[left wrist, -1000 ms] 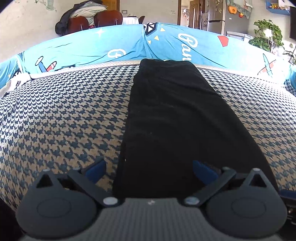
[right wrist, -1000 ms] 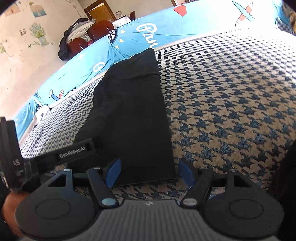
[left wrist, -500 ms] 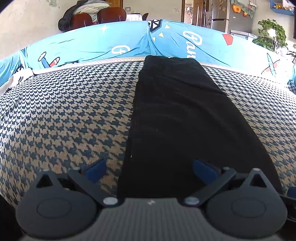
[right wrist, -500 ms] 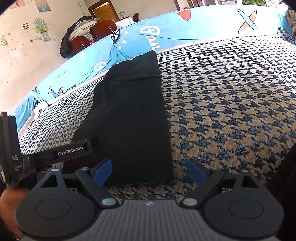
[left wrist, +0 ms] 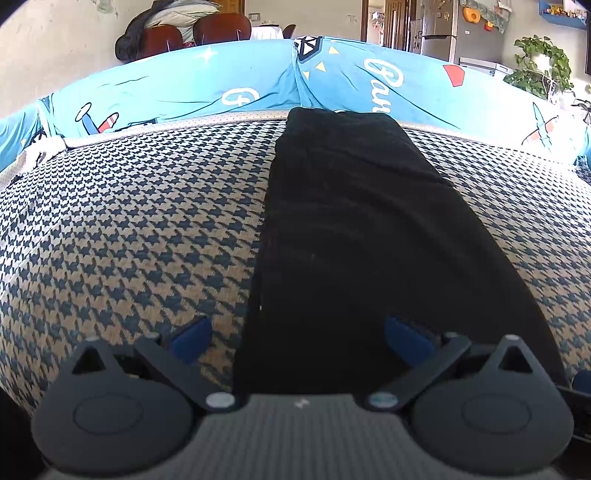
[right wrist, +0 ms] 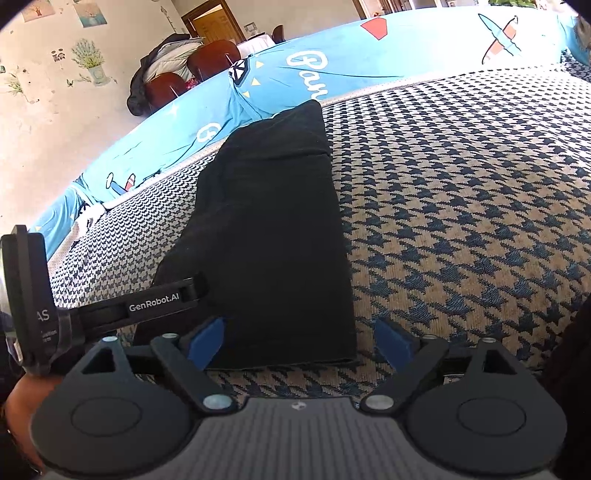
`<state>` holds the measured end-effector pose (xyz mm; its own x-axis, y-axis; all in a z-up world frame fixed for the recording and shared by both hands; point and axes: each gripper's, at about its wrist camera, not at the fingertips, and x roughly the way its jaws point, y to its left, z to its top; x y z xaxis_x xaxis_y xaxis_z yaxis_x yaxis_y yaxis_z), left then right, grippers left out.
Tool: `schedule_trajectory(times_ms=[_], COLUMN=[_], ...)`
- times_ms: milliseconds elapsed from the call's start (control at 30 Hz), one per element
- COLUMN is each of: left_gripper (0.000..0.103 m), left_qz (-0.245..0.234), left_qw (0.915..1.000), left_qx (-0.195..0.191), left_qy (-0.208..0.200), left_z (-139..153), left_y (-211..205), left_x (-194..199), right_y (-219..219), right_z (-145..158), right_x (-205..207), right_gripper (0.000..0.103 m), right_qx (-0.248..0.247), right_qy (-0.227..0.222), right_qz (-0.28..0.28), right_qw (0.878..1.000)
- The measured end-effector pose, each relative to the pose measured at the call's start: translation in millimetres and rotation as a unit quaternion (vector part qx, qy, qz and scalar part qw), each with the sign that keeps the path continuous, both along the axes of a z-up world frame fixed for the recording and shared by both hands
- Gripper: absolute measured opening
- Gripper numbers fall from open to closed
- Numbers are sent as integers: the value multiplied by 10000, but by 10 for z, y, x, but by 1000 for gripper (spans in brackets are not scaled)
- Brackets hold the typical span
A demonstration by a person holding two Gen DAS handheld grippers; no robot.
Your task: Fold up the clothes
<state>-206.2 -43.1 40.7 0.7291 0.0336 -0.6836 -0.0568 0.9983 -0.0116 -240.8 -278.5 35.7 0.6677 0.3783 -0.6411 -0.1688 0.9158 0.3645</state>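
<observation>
A black garment (left wrist: 354, 229) lies folded into a long narrow strip on the houndstooth surface (left wrist: 140, 229), running away from me toward the blue cover. My left gripper (left wrist: 299, 339) is open, straddling the strip's near left edge, nothing held. In the right wrist view the same black garment (right wrist: 273, 236) shows its near end and right edge. My right gripper (right wrist: 299, 341) is open just before the near right corner, nothing between its fingers. The left gripper's body (right wrist: 140, 306) and a hand (right wrist: 22, 402) appear at the left of that view.
A blue printed cover (left wrist: 207, 88) rises along the far edge of the houndstooth surface (right wrist: 461, 206). Behind it stand brown chairs with a dark coat (left wrist: 184, 29), a fridge (left wrist: 439, 33) and a potted plant (left wrist: 539, 62). Houndstooth cloth extends on both sides of the garment.
Both grippers have drawn slightly closer over the garment's near end. The right gripper's jaws have opened wider than a second ago. The garment has not moved.
</observation>
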Motion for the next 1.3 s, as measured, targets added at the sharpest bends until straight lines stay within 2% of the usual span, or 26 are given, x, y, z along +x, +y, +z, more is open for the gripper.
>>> schedule_trajectory(times_ms=[1000, 1300], left_gripper=[103, 103], left_qz=[-19, -122], left_qw=[10000, 9999], left_qx=[-52, -69], left_qy=[-36, -78], left_z=[38, 75], left_y=[4, -42], left_x=[-20, -11], right_y=[21, -69], right_z=[28, 210], right_x=[6, 201], right_gripper=[89, 89], right_qx=[-25, 158], right_qy=[-33, -202], right_qz=[-37, 78], right_qw=[10000, 9996])
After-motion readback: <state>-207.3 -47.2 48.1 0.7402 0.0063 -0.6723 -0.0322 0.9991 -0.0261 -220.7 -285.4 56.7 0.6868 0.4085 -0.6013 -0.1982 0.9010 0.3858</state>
